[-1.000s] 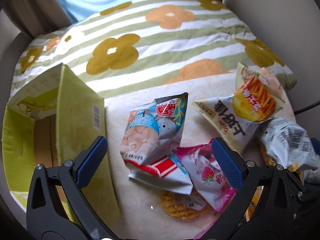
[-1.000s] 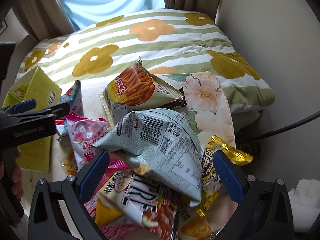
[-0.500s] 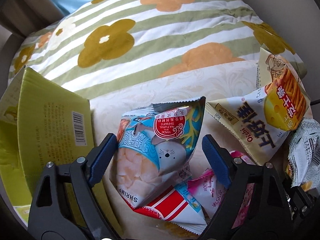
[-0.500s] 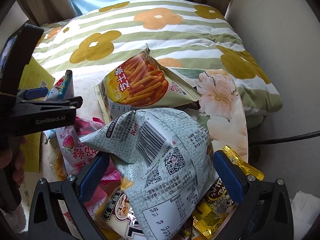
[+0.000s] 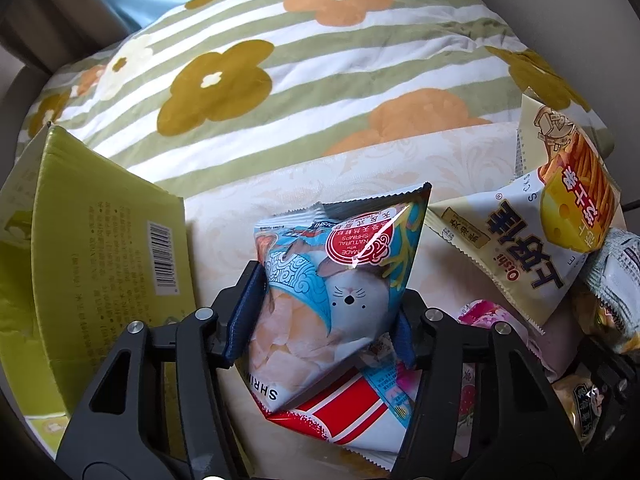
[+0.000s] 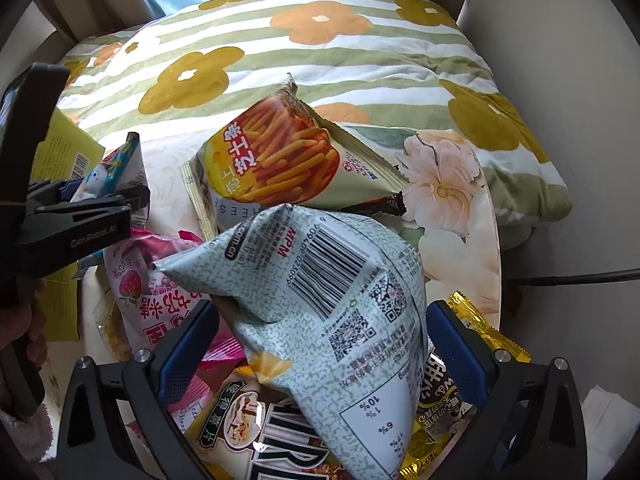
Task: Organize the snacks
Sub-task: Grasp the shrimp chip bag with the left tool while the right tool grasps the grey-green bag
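Note:
My left gripper [image 5: 322,322] is shut on a blue shrimp-chip bag [image 5: 336,292] with a mouse face, squeezing its lower part above a red-and-white packet [image 5: 352,416]. It also shows in the right wrist view [image 6: 108,190] at far left. My right gripper [image 6: 320,354] is open, its blue pads on either side of a grey-green speckled bag [image 6: 332,312] with a barcode, not pressing it. A cheese-stick bag [image 6: 280,160] lies behind it. A pink strawberry packet [image 6: 148,296] lies to the left.
An open yellow-green carton [image 5: 104,256] stands at the left. The snacks lie on a cream floral tabletop [image 5: 360,176] against a striped flower quilt [image 5: 280,60]. A gold packet [image 6: 480,328] lies at the table's right edge. A wall and black cable [image 6: 568,278] are at the right.
My left gripper moved forward around the shrimp-chip bag and closed on it. My right gripper came closer over the speckled bag and stayed open.

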